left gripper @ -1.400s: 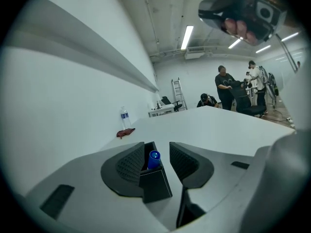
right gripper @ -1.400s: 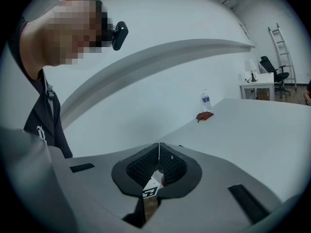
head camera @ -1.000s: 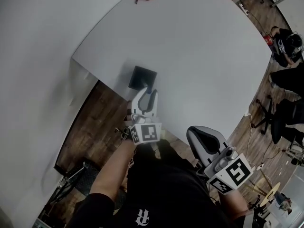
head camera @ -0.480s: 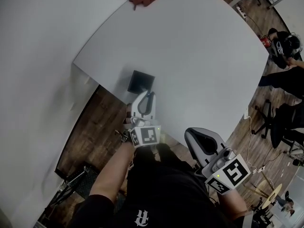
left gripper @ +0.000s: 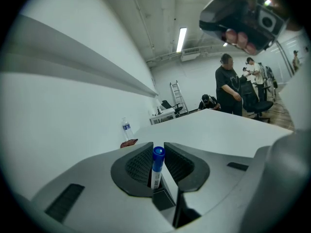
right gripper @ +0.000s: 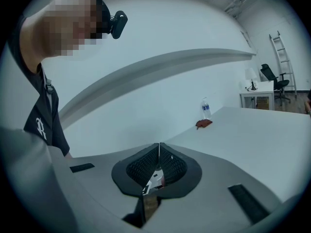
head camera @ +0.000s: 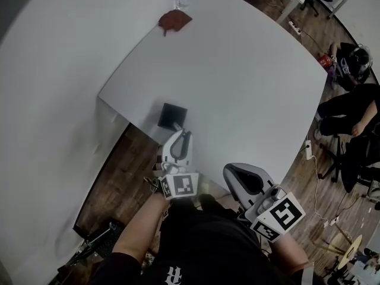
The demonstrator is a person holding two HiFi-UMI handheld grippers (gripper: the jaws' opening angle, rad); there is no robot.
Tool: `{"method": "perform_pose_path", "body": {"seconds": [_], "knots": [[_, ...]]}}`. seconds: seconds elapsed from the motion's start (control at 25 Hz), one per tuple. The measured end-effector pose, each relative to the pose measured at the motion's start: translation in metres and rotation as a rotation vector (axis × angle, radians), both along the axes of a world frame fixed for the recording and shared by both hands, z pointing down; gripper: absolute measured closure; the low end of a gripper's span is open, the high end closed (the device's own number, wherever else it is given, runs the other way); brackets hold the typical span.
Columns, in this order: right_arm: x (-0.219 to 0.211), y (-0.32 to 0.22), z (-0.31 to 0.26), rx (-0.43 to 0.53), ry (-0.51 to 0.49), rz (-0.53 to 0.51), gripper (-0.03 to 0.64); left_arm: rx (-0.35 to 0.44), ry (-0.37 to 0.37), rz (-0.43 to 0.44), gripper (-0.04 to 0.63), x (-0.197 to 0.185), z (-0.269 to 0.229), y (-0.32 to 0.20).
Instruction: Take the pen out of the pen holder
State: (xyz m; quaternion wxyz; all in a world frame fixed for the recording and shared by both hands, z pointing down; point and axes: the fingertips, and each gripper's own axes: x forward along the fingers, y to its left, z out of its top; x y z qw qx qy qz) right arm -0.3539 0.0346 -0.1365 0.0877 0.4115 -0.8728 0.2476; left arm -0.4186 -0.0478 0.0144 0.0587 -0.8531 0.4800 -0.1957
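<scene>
Left claw, wider a second ago, now clamped on blue-capped white pen, just beside black square pen holder, right claw closed, empty.

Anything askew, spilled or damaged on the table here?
Nothing stands out. The black pen holder sits upright near the edge of the table; the blue-capped pen stands upright, gripped in the left gripper's jaws. Nothing spilled.

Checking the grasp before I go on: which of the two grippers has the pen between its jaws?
The left gripper: its jaws clamp the blue-capped pen upright. The right gripper has its jaws together, nothing between them.
</scene>
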Motion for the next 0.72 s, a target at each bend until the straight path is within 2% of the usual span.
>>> {"method": "perform_pose_path", "body": {"seconds": [0.28, 0.72], "knots": [[0.007, 0.010, -0.018, 0.072, -0.013, -0.016, 0.601, 0.048, 0.006, 0.019, 0.525, 0.008, -0.049, 0.022], [0.012, 0.025, -0.042, 0.168, -0.023, -0.058, 0.601, 0.079, 0.024, 0.012, 0.525, 0.012, -0.106, 0.059]]}}
